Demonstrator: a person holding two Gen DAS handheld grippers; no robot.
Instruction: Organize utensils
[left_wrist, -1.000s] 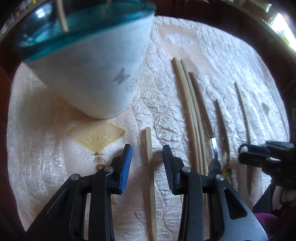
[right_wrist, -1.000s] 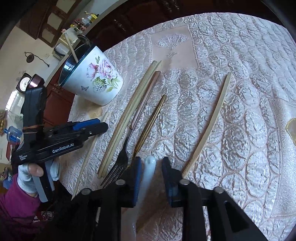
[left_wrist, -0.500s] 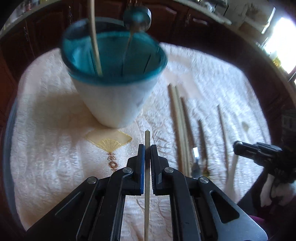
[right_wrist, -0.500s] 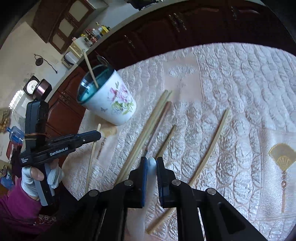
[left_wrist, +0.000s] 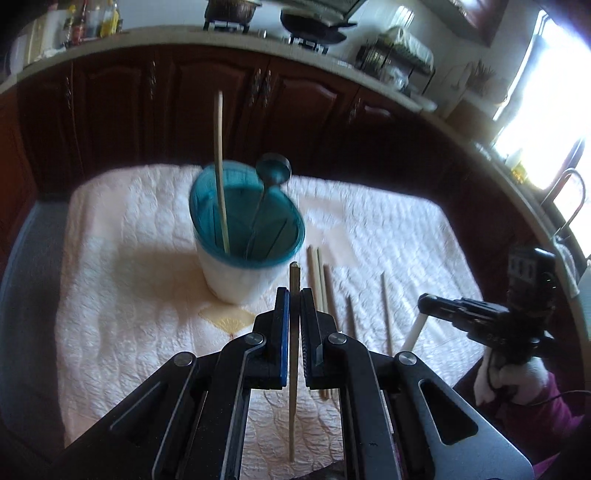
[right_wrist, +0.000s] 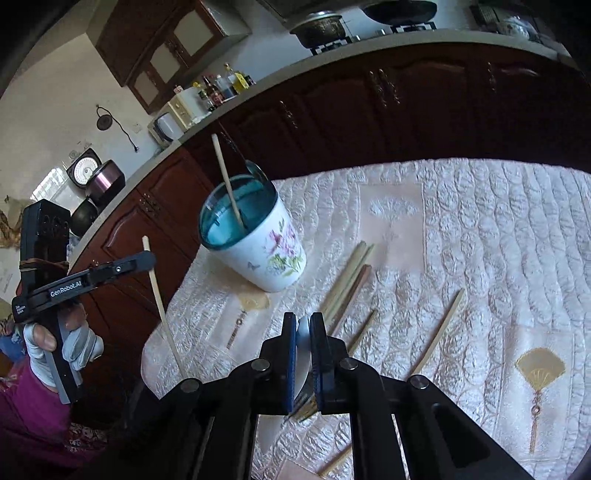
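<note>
Compared w/ a sec ago, both grippers are now lifted off the cloth and each is carrying sth. The left gripper (left_wrist: 291, 314), which was open around a pale chopstick (left_wrist: 293, 332) lying on the cloth, is now clenched on it; the stick is hanging in the air in front of the cup (left_wrist: 243, 251), tilted, as the right wrist view is showing (right_wrist: 162, 306). The right gripper (right_wrist: 303, 350) is clamped on a white utensil (right_wrist: 303, 332), prob. a spoon handle, but I cannot tell exactly. It is being held lower than the cup, to its right.

For the task this means, in my judgement, 2 more pieces are picked and are going into the cup next; the cup is already holding one chopstick (left_wrist: 221, 173) and a dark spoon (left_wrist: 273, 171).

Still lying on the quilted cloth (right_wrist: 480, 240), right of the cup: a pair of light chopsticks (right_wrist: 347, 277), a brown-handled piece (right_wrist: 356, 288) beside them, a thinner dark one (right_wrist: 364, 328), and a single chopstick (right_wrist: 439, 332) farther from the cup.

In the way: the stick and spoon standing in the cup are taking part of the opening, so the new chopstick prob. needs to enter beside them. Both grippers are approaching the same cup, so they may bump if going together.
</note>
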